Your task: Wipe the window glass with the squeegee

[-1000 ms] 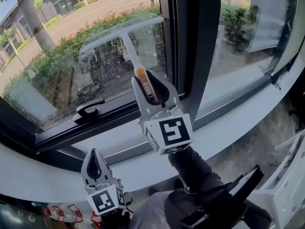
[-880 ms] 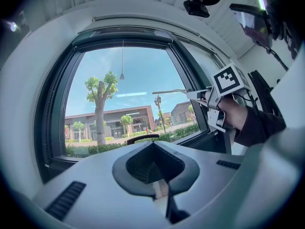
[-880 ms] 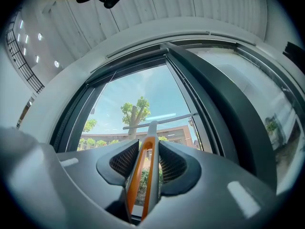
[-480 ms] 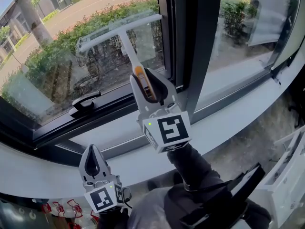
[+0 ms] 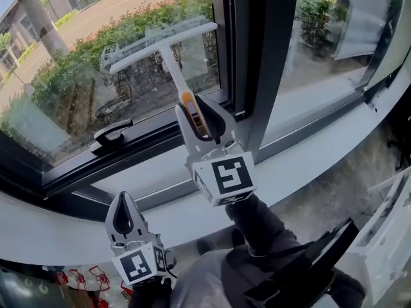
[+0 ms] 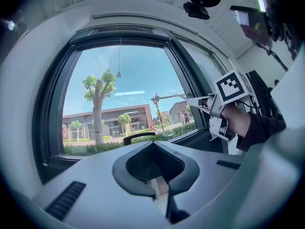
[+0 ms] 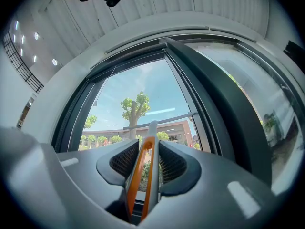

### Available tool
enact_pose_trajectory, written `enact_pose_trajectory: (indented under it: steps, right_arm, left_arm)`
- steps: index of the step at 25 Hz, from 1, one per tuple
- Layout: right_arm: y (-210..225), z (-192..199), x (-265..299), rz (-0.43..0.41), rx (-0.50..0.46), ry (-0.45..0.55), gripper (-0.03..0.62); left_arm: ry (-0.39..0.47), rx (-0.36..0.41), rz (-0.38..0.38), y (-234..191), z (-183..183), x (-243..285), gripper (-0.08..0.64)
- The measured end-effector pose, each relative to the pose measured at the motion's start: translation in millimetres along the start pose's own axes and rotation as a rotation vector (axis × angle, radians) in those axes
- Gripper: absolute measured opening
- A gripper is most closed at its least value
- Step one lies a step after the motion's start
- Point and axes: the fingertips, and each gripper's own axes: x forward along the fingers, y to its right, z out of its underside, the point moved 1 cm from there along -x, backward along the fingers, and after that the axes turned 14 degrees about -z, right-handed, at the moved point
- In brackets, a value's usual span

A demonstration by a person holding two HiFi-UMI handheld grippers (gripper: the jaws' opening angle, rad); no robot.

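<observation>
Clamping the orange-and-grey handle of the squeegee (image 5: 168,49), the right gripper (image 5: 198,110) has both fingers (image 7: 174,163) pressed on the handle's sides, and the stem runs straight out past the fingertips. The white blade bar sits crosswise beyond the fingertips against the window glass (image 5: 70,88), its right end near the dark frame post (image 5: 257,56). A black window latch (image 5: 110,135) is on the lower frame, left of the right fingers. The left gripper (image 5: 122,205) is low beside the white sill (image 5: 58,233), fingers together with nothing between them, well apart from the squeegee and pointing up at the glass.
</observation>
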Motion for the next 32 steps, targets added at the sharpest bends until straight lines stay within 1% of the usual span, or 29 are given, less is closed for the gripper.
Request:
enact_pose_trajectory:
  steps: [19,25,32]
  right_arm:
    - [-4.3,28.1,-12.3,0.006,0.041,-0.038,0.130]
    - [-5.2,36.3,-15.2,0.007,0.028,-0.043,0.130]
    - [-5.8,48.3,-21.0,0.005,0.037,-0.055,0.130]
  left_arm:
    - [-0.014,0.014,0.012,3.3,6.0,-2.2,-0.002]
    - [-0.017,0.020,0.012,2.1,7.9,-2.8,-0.002]
    - [-0.027,0.035,0.015,3.8,11.1,-3.4,-0.002]
